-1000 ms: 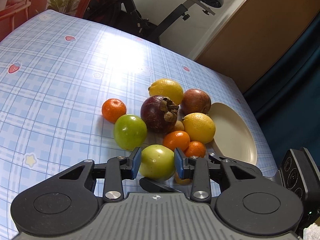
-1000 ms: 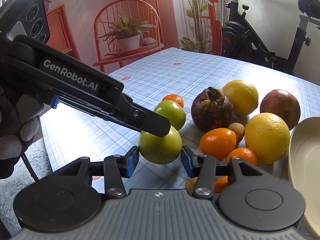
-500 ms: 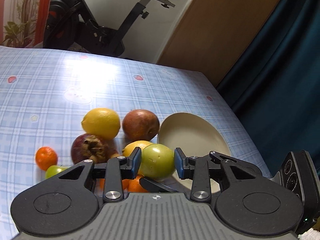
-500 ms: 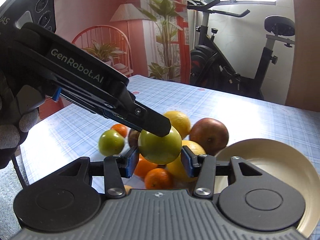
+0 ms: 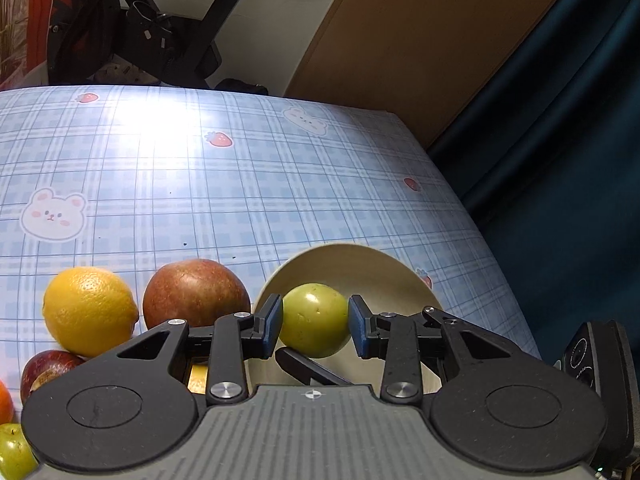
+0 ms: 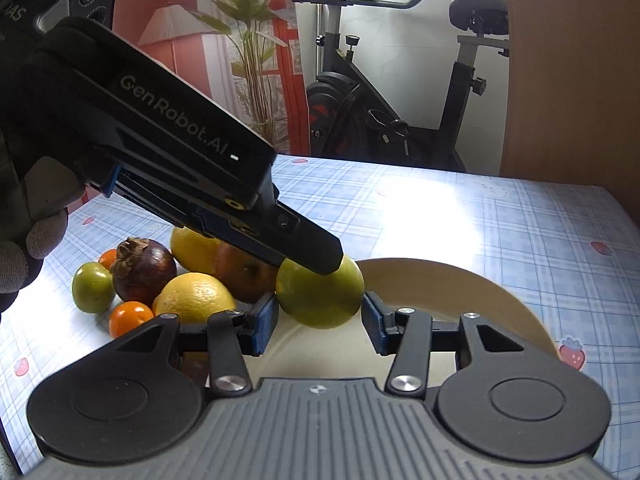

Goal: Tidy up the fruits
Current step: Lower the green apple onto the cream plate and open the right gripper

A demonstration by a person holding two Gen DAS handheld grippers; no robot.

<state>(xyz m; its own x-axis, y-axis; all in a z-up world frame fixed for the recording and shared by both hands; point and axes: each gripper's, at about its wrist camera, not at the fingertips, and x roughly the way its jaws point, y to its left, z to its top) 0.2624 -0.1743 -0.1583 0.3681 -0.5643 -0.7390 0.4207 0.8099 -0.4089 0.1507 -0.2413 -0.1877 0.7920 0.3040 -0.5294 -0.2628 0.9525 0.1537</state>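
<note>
Both grippers meet on one green fruit (image 5: 314,320) from crossing directions. The left gripper (image 5: 314,326) angles steeply down, its blue pads (image 5: 272,326) pressed to the fruit's two sides. The right gripper (image 6: 319,322) points more shallowly, its jaws flanking the same fruit. A gloved hand (image 6: 24,232) grasps the left gripper's handle.

A yellow-green fruit (image 6: 320,298) is seen between blue pads (image 6: 264,326), over a cream plate (image 6: 472,300). At its 9 o'clock, a yellow lemon (image 6: 196,300), an orange mandarin (image 6: 130,318) and a dark purple mangosteen (image 6: 144,266) are shown. The tablecloth (image 5: 200,184) is checked pale blue, with red strawberries and white bunnies.
</note>
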